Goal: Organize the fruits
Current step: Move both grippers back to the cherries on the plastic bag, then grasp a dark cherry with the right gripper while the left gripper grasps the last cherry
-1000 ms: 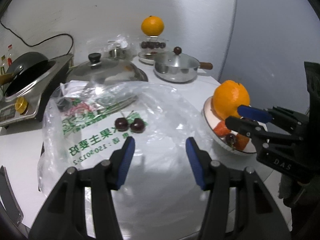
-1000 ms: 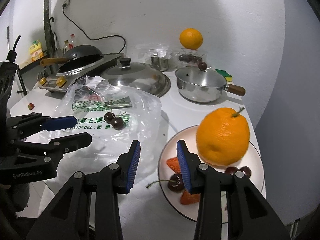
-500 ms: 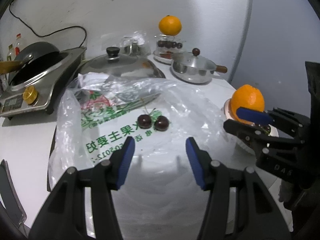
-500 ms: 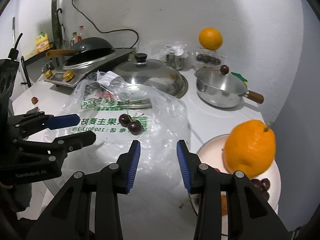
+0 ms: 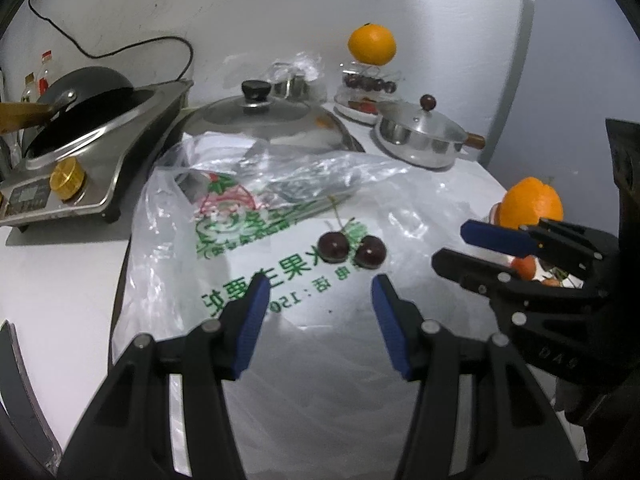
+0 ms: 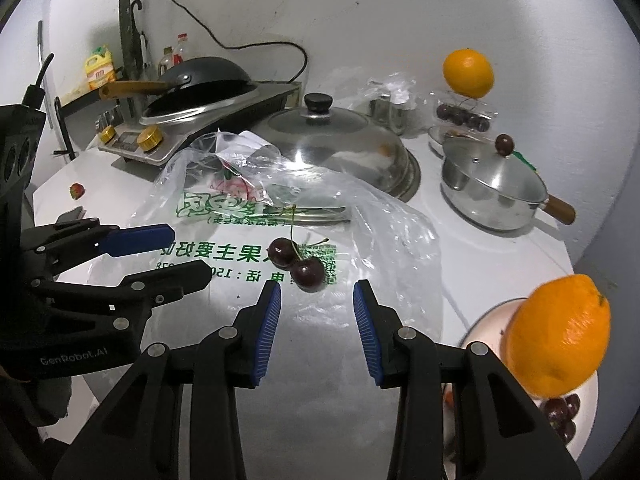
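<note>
Two cherries (image 6: 296, 264) lie on the bag (image 6: 384, 232), not yet on the plate (image 6: 486, 316); both grippers (image 6: 316, 304) (image 5: 316, 300) are part open and empty.

Glossy cherries (image 6: 296, 262) on crinkled clear plastic bag (image 6: 384, 232); polished metal pot (image 6: 492, 196)

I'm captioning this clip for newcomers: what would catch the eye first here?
Two dark cherries joined at the stems lie on a clear printed plastic bag, just ahead of the open right claw. A big orange sits on a plate at the right; the open left claw reaches in opposite.
</note>
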Available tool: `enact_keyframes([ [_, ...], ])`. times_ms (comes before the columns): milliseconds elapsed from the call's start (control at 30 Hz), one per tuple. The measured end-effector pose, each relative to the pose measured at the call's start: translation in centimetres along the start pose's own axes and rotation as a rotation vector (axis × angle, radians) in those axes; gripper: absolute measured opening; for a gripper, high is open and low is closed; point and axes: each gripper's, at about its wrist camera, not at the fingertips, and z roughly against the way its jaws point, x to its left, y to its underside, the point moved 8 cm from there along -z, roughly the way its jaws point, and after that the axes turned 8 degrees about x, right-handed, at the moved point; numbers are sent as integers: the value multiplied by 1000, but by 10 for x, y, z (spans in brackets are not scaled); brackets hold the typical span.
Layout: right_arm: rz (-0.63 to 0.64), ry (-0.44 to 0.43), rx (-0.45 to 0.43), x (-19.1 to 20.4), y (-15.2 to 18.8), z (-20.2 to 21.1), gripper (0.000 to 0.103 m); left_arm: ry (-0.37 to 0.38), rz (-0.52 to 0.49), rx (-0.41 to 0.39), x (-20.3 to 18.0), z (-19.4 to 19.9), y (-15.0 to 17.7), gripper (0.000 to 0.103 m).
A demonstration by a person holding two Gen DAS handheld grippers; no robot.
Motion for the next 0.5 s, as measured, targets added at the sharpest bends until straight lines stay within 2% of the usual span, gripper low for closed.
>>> enact_keyframes([
  [500,16,-32,72,9,-12,-50,40,-5,29,40,22,-30,-5,55],
])
